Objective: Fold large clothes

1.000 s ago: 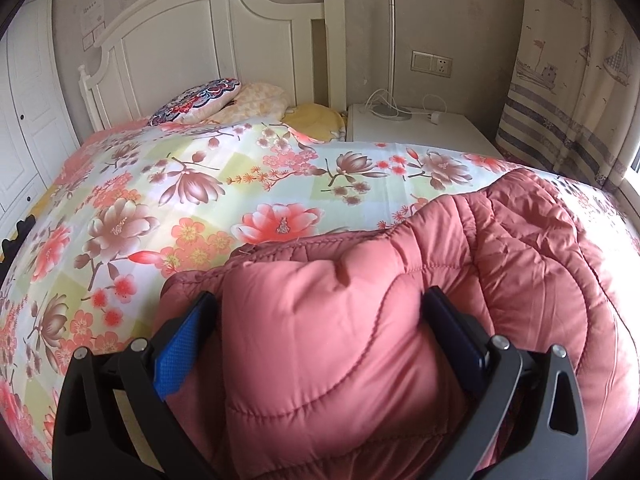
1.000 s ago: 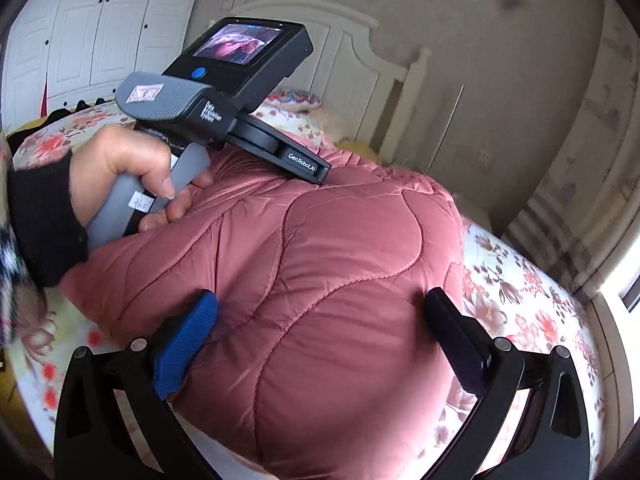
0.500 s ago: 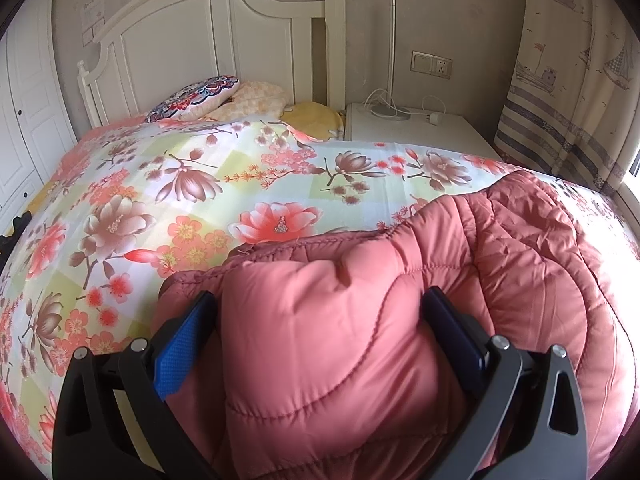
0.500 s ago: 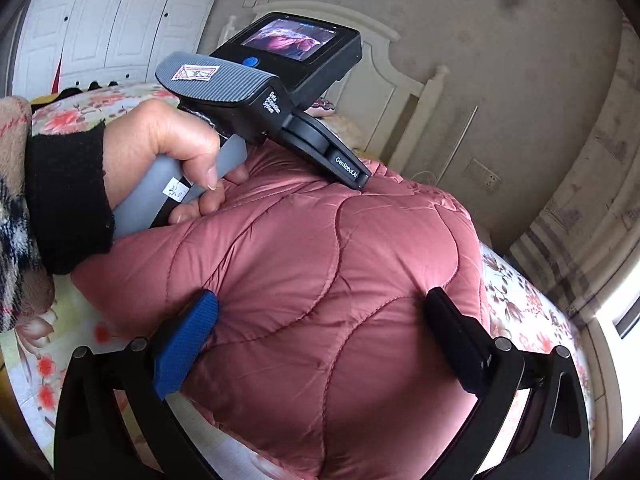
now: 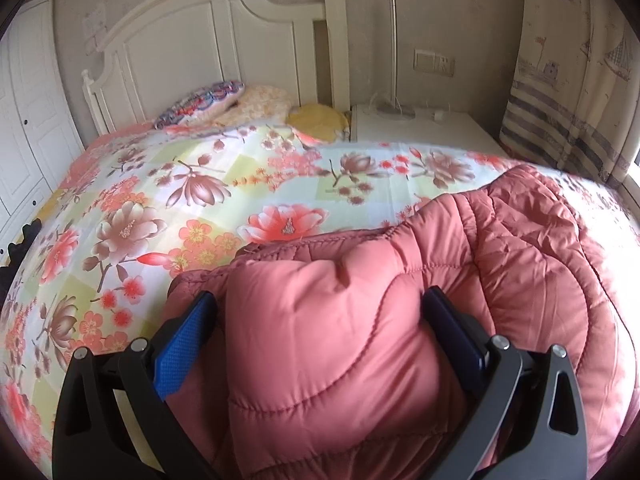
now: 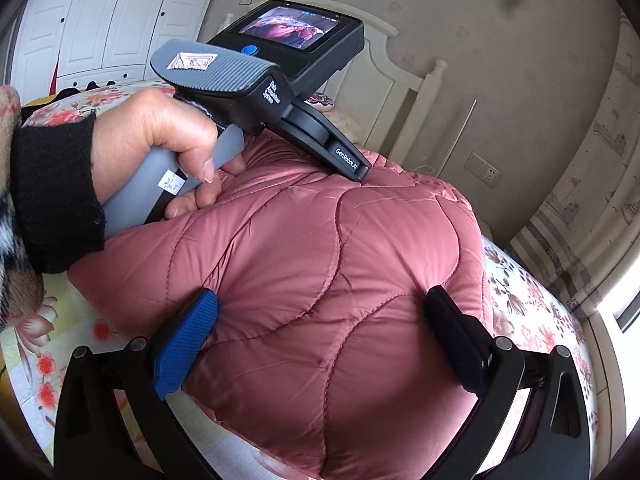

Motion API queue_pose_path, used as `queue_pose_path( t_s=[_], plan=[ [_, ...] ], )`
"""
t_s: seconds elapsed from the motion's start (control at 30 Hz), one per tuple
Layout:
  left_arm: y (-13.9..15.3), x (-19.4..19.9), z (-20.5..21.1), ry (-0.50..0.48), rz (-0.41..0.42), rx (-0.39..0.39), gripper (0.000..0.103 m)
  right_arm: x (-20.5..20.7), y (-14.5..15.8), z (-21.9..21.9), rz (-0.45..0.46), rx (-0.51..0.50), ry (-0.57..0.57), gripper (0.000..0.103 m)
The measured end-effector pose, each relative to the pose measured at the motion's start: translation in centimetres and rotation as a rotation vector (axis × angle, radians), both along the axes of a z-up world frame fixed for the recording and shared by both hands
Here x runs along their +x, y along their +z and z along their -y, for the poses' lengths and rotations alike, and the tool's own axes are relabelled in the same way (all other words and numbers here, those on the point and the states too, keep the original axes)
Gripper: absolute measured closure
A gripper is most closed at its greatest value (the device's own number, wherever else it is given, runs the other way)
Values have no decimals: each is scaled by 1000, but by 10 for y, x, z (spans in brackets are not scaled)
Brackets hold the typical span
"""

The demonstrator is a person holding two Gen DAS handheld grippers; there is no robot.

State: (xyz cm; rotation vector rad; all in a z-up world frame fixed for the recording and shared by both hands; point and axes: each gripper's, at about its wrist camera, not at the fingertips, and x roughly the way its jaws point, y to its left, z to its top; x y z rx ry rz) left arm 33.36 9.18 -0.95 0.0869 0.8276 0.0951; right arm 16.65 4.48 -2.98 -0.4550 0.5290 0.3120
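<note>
floral cotton in pink, peach and pale green covers the bed (image 5: 200,184), which fills most of the left wrist view and runs back to a white panelled headboard (image 5: 224,36). on the near right part of that bedspread lies the pink quilted jacket (image 5: 500,248), a bulky padded heap with wavy stitch lines; in the right wrist view the same jacket (image 6: 320,280) swells up in a rounded mound. a striped curtain (image 5: 568,92) hangs at the right, and a white nightstand (image 5: 432,128) stands beside the headboard. patterned pillows (image 5: 200,102) sit at the head of the bed.

the left gripper (image 5: 320,322) has its jaws spread wide, with a thick fold of the jacket filling the gap and pressing both pads. the right gripper (image 6: 322,324) likewise stands wide apart astride the padded mound, both pads against the fabric. in the right wrist view the left hand (image 6: 160,144) wraps the grey handle of the other device, whose nose touches the jacket top.
</note>
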Motion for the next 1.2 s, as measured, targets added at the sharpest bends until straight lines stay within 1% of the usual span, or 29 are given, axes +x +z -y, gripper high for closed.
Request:
queue_pose_path(
  t_s=[0.03,0.07,0.13,0.17,0.2,0.23,0.3,0.33,0.37,0.4,0.43,0.47,0.53,0.6,0.67,0.73,0.77,0.8,0.87,0.9,0.93,0.97,1.0,1.03,1.1,1.17,1.2],
  plan=[
    [8,-1,-1,-1,-32,11,2,1,4,1,-19,2,8,4],
    [15,-5,-3,-1,-34,10,2,2,10,5,-41,21,22,4],
    [39,-28,-20,-30,20,-58,2,2,28,22,-75,114,56,4],
    [44,-35,-29,-45,20,-102,2,3,39,38,-81,190,54,4],
    [48,-45,-47,-62,4,-191,2,6,48,57,-95,272,41,4],
    [49,-54,-67,-55,-9,-282,2,10,54,74,-121,348,30,4],
    [41,-69,-104,-19,-44,-441,2,25,59,115,-215,541,8,4],
    [35,-75,-116,-25,-62,-508,2,32,57,135,-261,636,-9,4],
    [27,-81,-128,-52,-82,-594,2,39,53,152,-300,720,-28,4],
    [21,-85,-133,-75,-97,-655,2,48,45,170,-350,820,-52,4],
    [14,-88,-137,-99,-113,-716,2,56,36,181,-400,886,-72,4],
    [6,-91,-139,-128,-134,-790,2,65,23,190,-479,949,-88,4],
    [-5,-90,-134,-163,-170,-862,2,78,1,195,-615,1012,-97,4],
    [-16,-84,-125,-172,-205,-876,2,84,-14,192,-658,1037,-93,4],
    [-32,-75,-112,-177,-249,-885,2,87,-21,185,-698,1046,-78,4],
    [-49,-68,-100,-181,-286,-878,2,89,-28,175,-740,1060,-43,4],
    [-50,-69,-98,-195,-243,-881,2,89,-28,172,-735,1049,-33,4],
    [-49,-70,-95,-211,-212,-865,2,89,-28,170,-733,1041,-32,4],
    [-47,-70,-95,-207,-209,-869,2,89,-27,166,-724,1031,-32,4],
    [-45,-71,-94,-202,-209,-867,5,88,-27,163,-713,1027,-28,4],
    [-45,-72,-92,-202,-208,-868,14,87,-26,162,-694,1027,-18,5],
    [-44,-75,-90,-214,-199,-878,31,84,-25,159,-671,1028,-4,8],
    [-41,-81,-88,-224,-174,-870,43,78,-19,157,-635,1022,5,17],
    [-36,-84,-84,-234,-156,-856,47,71,-15,154,-587,1002,7,22],
    [-26,-85,-76,-240,-134,-852,57,63,-6,151,-521,968,8,27],
    [-11,-80,-56,-272,-96,-869,59,58,3,156,-465,958,-7,30],
    [-6,-77,-45,-289,-85,-867,60,54,14,164,-415,941,-22,31]
  ],
)
